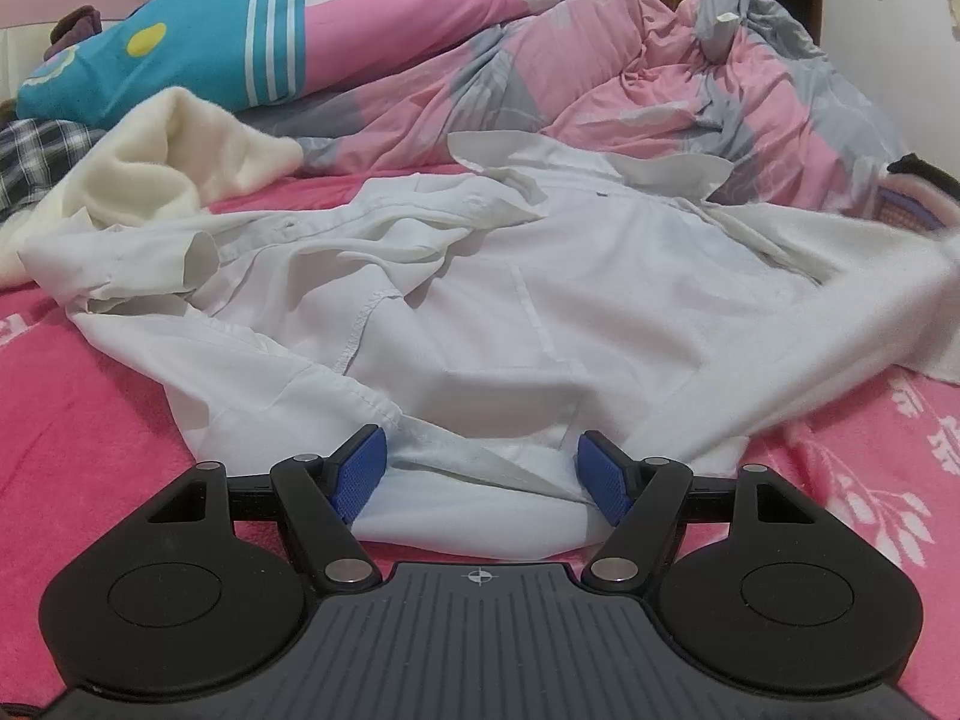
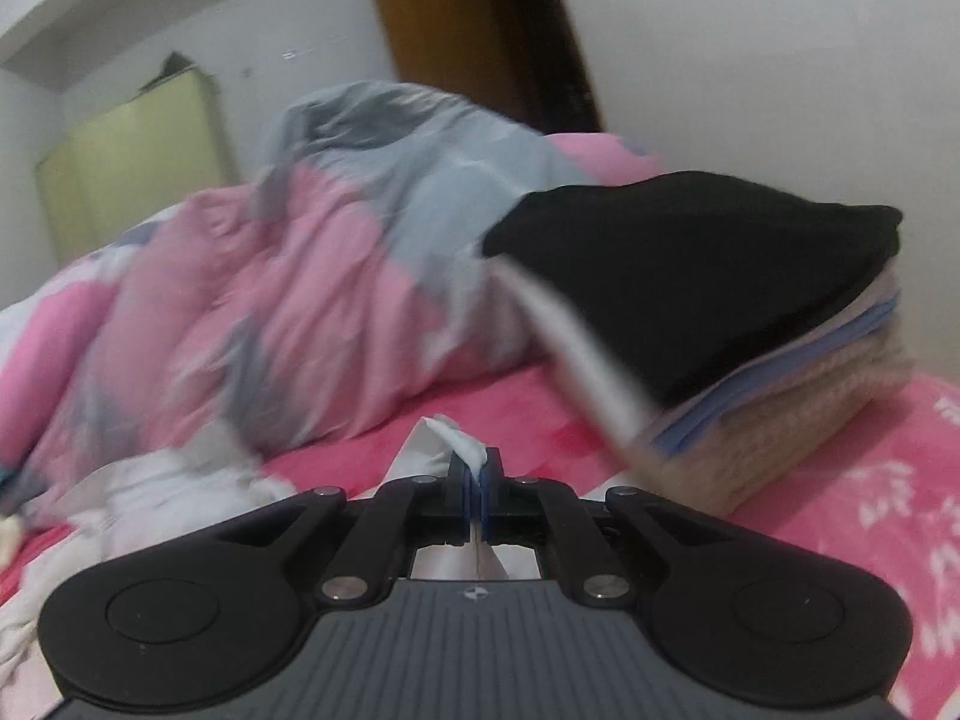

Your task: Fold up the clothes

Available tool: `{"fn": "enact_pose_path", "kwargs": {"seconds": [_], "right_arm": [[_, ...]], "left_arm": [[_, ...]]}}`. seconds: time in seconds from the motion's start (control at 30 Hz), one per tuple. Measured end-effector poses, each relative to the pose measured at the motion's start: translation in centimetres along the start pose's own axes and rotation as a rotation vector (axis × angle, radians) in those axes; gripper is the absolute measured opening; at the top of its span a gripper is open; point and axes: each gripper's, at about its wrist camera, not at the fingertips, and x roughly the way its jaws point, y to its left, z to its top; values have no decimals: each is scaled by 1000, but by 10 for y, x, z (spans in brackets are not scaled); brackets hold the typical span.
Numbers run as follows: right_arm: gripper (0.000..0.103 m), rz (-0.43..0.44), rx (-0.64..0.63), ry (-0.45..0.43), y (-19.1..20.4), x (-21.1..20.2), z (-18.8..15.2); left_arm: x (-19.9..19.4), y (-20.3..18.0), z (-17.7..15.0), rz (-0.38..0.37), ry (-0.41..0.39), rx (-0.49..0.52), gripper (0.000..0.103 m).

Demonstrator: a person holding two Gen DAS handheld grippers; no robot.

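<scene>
White shirt (image 1: 480, 300) spread crumpled on the pink bed (image 1: 78, 420), its near hem lying between the wide-open fingers of the left gripper (image 1: 480, 474) — nothing gripped there. Right gripper (image 2: 478, 483) closed on a white fabric tip — seen only in the blurred right view, along with a folded stack (image 2: 750, 348) close on its right. Bare bed at both sides of the shirt; bunched duvet (image 1: 600, 78) behind.

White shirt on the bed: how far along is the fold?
Done: a stack of folded clothes sits on the pink bedsheet. In hand: the right gripper is shut on the white shirt; the left gripper is open around its hem. Left: the shirt is crumpled, nothing folded; a cream garment waits.
</scene>
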Motion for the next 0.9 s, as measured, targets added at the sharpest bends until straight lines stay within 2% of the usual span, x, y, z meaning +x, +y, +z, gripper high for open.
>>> {"fn": "enact_pose_path", "kwargs": {"seconds": [0.1, 0.17, 0.23, 0.37, 0.47, 0.53, 0.6, 0.63, 0.73, 0.77, 0.9], "right_arm": [[4, -46, 5, 64, -10, 31, -7], [10, -109, -15, 131, -11, 54, -20], [32, -153, 13, 171, -21, 64, -31], [46, -161, 142, 139, -44, 40, -41], [50, -149, 184, 62, -48, -5, -42], [54, -85, 185, 49, -38, -34, -47], [60, 25, 188, 91, -16, -57, -55], [65, 99, 194, 136, -3, -65, -61], [69, 338, 261, 335, 38, -71, -93], [69, 411, 290, 412, 52, -69, -106], [69, 497, 298, 594, 108, -49, -149]], "left_arm": [[0, 0, 0, 1, 0, 1, 72], [0, -1, 0, 2, 1, 1, 72], [0, -1, 0, 2, 0, 0, 72], [0, 0, 0, -1, -2, -2, 72], [0, 0, 0, -3, -3, -5, 72], [-2, 1, 0, -6, -8, -14, 72], [-7, 3, 0, -16, -22, -33, 72], [-10, 5, 0, -25, -30, -49, 72], [-28, 20, 1, -76, -53, -167, 72], [-30, 27, 3, -66, -52, -192, 72], [-38, 55, 10, -27, -49, -295, 72]]}}
